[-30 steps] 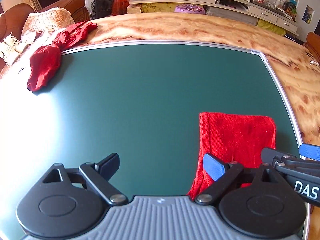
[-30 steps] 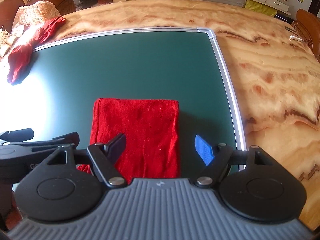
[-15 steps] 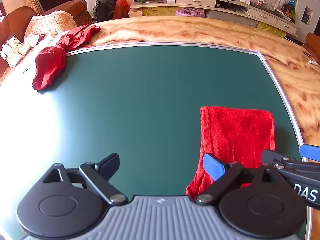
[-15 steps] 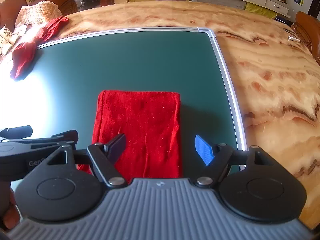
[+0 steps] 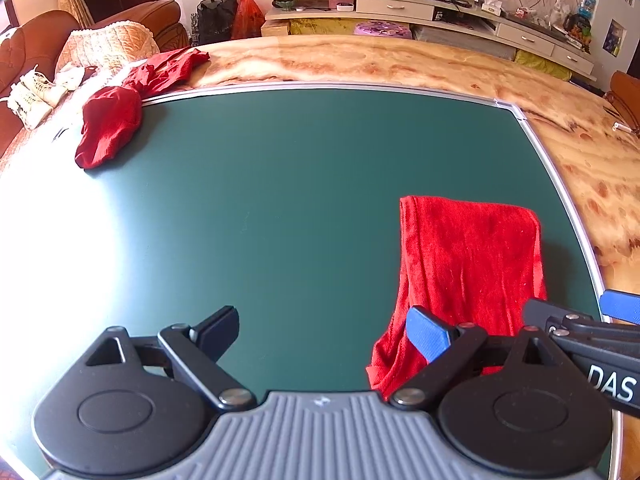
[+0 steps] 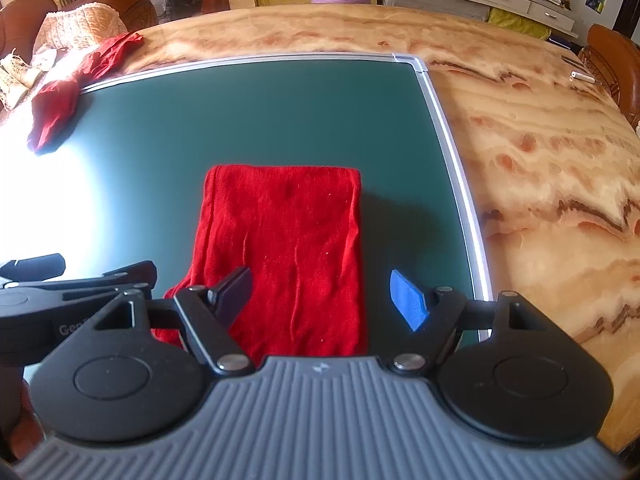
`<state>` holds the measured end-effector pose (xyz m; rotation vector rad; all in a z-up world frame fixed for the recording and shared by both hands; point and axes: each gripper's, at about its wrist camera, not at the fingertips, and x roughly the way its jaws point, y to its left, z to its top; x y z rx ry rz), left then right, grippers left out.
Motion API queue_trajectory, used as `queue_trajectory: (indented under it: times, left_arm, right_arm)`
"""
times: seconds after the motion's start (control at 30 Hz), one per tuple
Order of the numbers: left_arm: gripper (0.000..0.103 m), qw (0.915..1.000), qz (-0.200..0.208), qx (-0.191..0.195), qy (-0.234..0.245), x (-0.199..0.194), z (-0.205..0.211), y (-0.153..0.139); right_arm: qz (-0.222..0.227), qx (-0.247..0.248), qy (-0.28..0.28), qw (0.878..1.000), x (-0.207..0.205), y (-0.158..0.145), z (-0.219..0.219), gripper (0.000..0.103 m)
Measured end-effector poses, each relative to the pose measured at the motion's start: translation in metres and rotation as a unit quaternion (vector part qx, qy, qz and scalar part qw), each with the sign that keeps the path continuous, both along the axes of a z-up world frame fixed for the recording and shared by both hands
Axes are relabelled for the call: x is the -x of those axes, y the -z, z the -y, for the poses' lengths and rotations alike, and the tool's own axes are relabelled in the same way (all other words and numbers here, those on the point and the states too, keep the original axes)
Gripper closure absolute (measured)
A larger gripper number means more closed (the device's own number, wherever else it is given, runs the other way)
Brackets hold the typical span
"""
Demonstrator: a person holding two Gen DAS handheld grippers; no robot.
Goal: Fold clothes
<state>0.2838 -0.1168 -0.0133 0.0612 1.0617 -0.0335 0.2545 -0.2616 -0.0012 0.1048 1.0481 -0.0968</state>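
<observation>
A folded red cloth (image 5: 472,264) (image 6: 288,248) lies flat on the green mat (image 5: 280,184) (image 6: 260,112), near the mat's right edge. My left gripper (image 5: 324,330) is open over bare mat; its blue right finger overlaps the cloth's near left corner in view. My right gripper (image 6: 322,292) is open above the cloth's near end, holding nothing. The right gripper's arm shows at the right edge of the left wrist view, and the left gripper's arm at the left edge of the right wrist view.
A crumpled pile of red clothes (image 5: 120,116) (image 6: 68,92) lies at the mat's far left corner, spilling onto the marble-patterned table (image 5: 380,60) (image 6: 540,152). A sofa (image 5: 36,48) stands far left, a low cabinet (image 5: 440,8) behind. Glare whitens the mat's left side.
Both grippers have drawn back and risen a little, so the cloth sits slightly farther off in both views. The cloth itself has not moved; both grippers stay open.
</observation>
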Motion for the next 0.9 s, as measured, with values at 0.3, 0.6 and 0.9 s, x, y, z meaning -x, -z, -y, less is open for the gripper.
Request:
queue_trajectory:
  times: [0.3,0.6,0.9]
  left_arm:
    - [0.009,1.0000,-0.001,0.006,0.008,0.019,-0.004,-0.003]
    - [0.009,1.0000,-0.001,-0.008,0.004,0.049,-0.005,-0.003]
    - [0.010,0.9999,-0.001,-0.011,0.004,0.081,-0.008,0.001]
  right_arm:
    - [0.000,0.001,0.000,1.000,0.013,-0.002,-0.002,0.019]
    - [-0.005,-0.004,-0.003,1.000,0.036,0.001,-0.005,0.019]
    - [-0.010,-0.012,0.001,1.000,0.061,0.006,-0.009,0.019]
